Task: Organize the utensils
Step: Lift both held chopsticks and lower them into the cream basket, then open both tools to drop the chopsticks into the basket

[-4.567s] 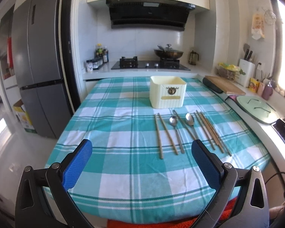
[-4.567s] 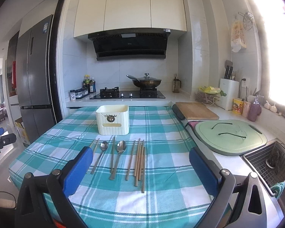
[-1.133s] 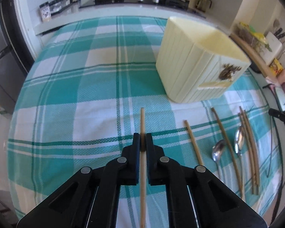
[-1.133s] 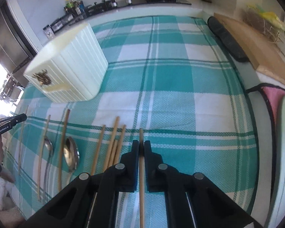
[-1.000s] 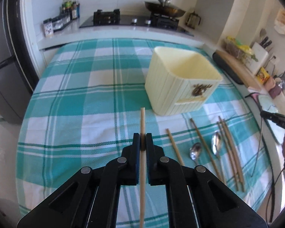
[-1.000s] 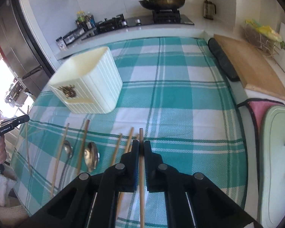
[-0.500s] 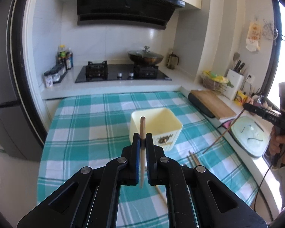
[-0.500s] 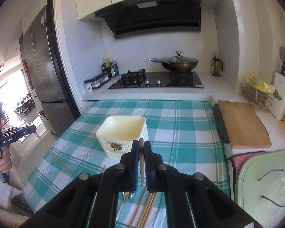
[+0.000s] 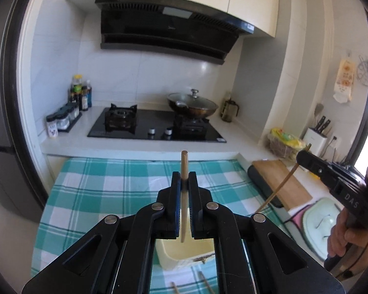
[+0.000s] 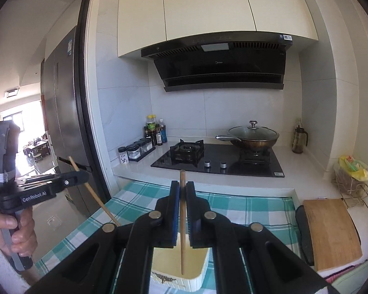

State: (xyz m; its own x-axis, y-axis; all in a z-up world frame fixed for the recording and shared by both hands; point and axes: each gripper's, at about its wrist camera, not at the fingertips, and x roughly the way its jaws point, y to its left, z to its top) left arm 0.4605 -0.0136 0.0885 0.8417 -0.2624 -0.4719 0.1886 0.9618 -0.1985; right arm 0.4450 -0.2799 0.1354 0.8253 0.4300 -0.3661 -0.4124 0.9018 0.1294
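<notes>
My right gripper (image 10: 182,191) and left gripper (image 9: 184,183) are each clamped on a thin wooden chopstick (image 10: 182,232), held near upright with lower tips directly over the open cream plastic utensil box (image 10: 179,267) on the desk.

Both grippers' fingers (image 9: 176,183) (image 10: 175,191) clamped, raised

Readable text: "GenRobot.AI" in white on the side of the left gripper (image 10: 46,186), seen from the right wrist view. "DAS", cut off, on the side of the right gripper (image 9: 331,178). "Midea" logo on the range hood (image 10: 218,68), faint. Other labels illegible.
</notes>
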